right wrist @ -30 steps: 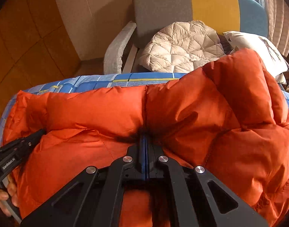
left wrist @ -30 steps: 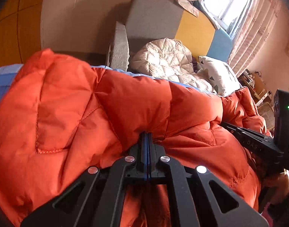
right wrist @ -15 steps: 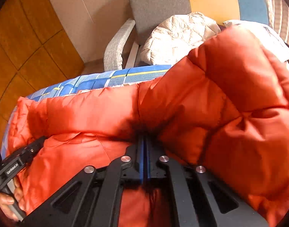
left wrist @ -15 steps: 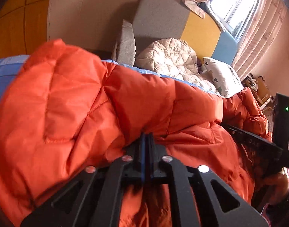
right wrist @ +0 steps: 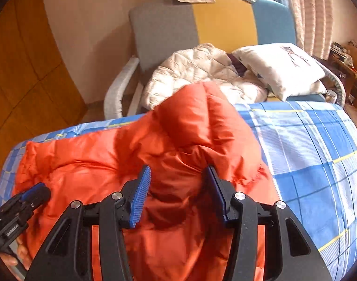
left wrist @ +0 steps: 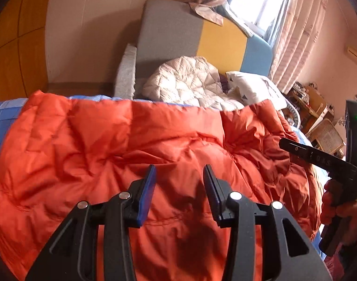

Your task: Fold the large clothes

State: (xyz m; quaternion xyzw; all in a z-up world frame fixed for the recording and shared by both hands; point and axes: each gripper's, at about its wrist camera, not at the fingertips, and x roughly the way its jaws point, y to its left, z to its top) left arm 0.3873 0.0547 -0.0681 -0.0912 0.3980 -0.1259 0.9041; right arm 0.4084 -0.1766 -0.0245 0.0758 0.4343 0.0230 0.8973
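With the fingers of the left gripper (left wrist: 178,182) and right gripper (right wrist: 177,182) just opened, holding nothing, lift straight clear so the orange down jacket (left wrist: 143,140) at frame centre keeps its fold on the bed (right wrist: 318,152).

Left wrist view: mounted behind the left gripper (left wrist: 179,175), angled down and close over the orange jacket (left wrist: 131,140), facing the armchair (left wrist: 173,35) and window. Right wrist view: behind the right gripper (right wrist: 178,175), same downward tilt, equally near. Both views share the jacket, blue checked sheet (right wrist: 307,145), armchair and white pillow (right wrist: 279,65); each catches the other gripper at its edge
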